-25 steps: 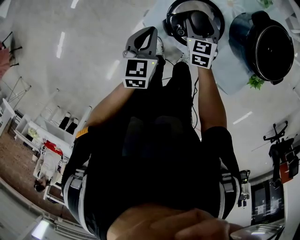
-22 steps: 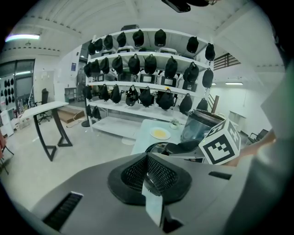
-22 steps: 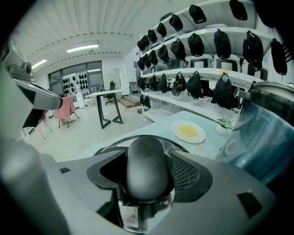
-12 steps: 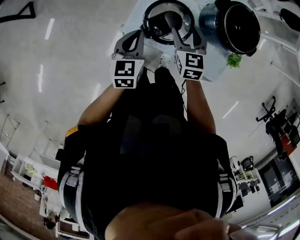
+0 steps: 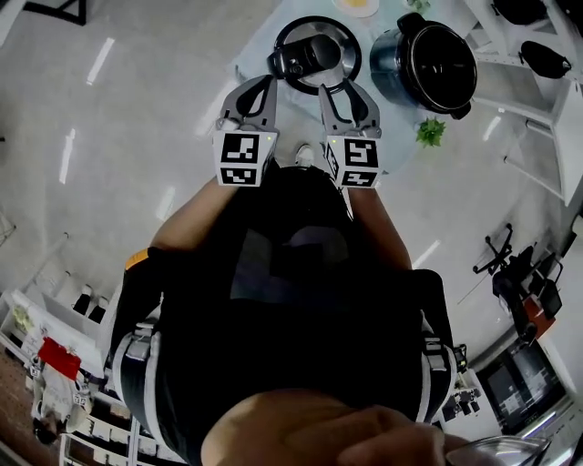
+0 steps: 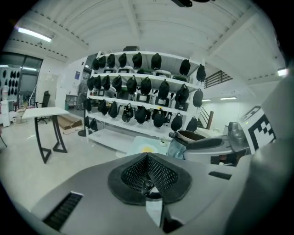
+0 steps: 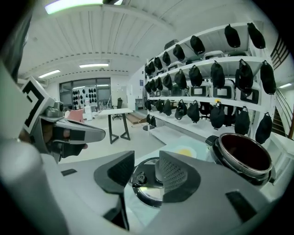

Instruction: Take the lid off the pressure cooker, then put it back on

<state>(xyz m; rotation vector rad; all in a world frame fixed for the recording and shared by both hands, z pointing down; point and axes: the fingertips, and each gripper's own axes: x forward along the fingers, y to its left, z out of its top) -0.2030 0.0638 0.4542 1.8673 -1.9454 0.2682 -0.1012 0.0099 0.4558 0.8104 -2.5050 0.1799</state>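
Lid (image 5: 314,55): off the pot, flat on the pale blue table (image 5: 392,123), dark handle across its top, shiny rim all round. Also seen in the right gripper view (image 7: 147,188), low down beyond the jaw gap.

Pot (image 5: 428,64): just beside the lid on the same table, upright, mouth open, dark inside (image 7: 243,156). Any lettering on lid or pot too small to read.

Right gripper (image 5: 335,91): held on the near side of the lid, apart from it. Jaws spread, having just been closing, with nothing between the pads (image 7: 177,174); only the lid on the table showing through the gap.

Left gripper (image 5: 261,84): level with the right one, beside it, likewise clear of the lid. Pads pressed together (image 6: 147,174), pinching nothing.

Marker cubes (image 5: 241,157): black-and-white square patterns, facing up in the head view.

Further out: a yellow disc (image 5: 357,5) on the table beyond the lid, a small green plant (image 5: 430,132) at the table edge near the pot. Behind, a white rack (image 6: 142,98) with rows of dark rounded items, too far off to tell what.
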